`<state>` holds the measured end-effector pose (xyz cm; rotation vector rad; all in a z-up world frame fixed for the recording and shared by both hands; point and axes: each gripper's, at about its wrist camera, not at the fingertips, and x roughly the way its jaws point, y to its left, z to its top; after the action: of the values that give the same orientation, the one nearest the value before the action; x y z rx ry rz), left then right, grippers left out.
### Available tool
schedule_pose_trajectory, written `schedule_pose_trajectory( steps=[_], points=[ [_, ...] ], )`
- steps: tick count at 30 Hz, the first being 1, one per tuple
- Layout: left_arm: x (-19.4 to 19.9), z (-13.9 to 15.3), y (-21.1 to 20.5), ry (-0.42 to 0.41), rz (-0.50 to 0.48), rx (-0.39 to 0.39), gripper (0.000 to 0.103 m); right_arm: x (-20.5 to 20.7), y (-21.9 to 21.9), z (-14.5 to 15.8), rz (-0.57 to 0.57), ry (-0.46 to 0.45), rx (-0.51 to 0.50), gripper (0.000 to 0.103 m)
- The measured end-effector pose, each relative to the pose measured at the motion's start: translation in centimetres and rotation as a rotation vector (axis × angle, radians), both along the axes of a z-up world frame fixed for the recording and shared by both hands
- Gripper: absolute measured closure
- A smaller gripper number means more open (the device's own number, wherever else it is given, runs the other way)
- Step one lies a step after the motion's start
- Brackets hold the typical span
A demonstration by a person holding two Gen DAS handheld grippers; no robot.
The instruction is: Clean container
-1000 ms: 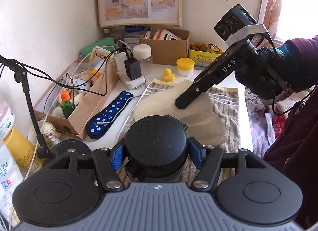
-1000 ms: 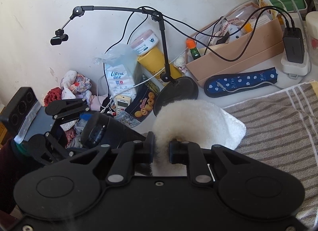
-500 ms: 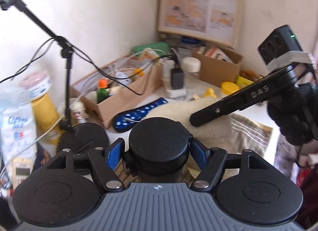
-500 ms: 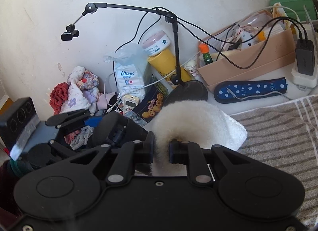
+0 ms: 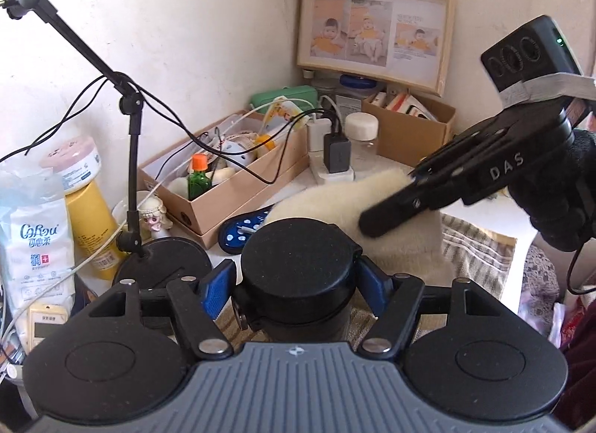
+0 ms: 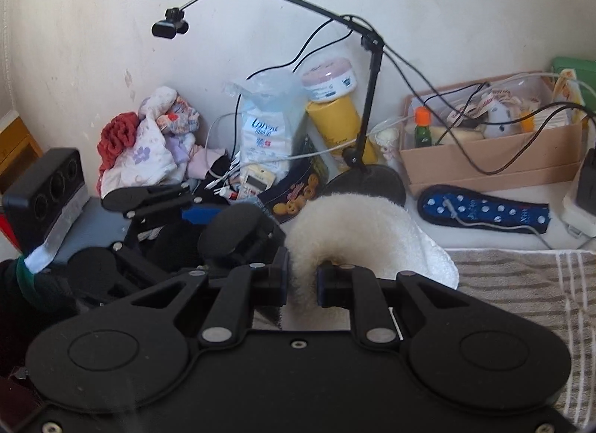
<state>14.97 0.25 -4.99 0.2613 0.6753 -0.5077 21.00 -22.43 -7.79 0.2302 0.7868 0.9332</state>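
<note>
Gripping the black container (image 5: 298,269), the left claw (image 5: 298,284) is closing; the right claw (image 6: 301,276), clamped on a cloth (image 6: 354,231), hovers near, wiping apparently not begun.

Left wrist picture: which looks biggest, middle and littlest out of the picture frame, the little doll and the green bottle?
1. picture frame, clearly biggest.
2. green bottle and little doll: about alike; the doll is nearer the camera, so unranked.
</note>
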Motion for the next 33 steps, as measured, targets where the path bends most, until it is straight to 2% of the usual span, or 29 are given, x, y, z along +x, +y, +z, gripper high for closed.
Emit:
schedule_pose_trajectory(
  steps=[3, 8, 14, 21, 33],
  points=[
    [0.0, -0.1, -0.2, 0.001, -0.003, 0.003, 0.034, -0.1, 0.5, -0.9, 0.045, 0.025, 0.028, 0.09],
    [-0.1, -0.2, -0.1, 0.001, 0.003, -0.001, 0.034, 0.3, 0.8, -2.0, 0.042, 0.09, 0.062, 0.089],
    [-0.1, -0.2, 0.2, 0.003, 0.011, -0.005, 0.034, -0.3, 2.5, -2.0, 0.066, 0.036, -0.065, 0.089],
    [-0.2, -0.4, 0.3, 0.0, 0.018, -0.01, 0.033, -0.5, 3.7, -2.7, 0.082, 0.012, -0.163, 0.089],
    [-0.3, -0.3, -0.1, -0.002, 0.031, -0.014, 0.033, -0.1, 4.2, -5.1, 0.085, 0.048, -0.226, 0.089]
  ],
)
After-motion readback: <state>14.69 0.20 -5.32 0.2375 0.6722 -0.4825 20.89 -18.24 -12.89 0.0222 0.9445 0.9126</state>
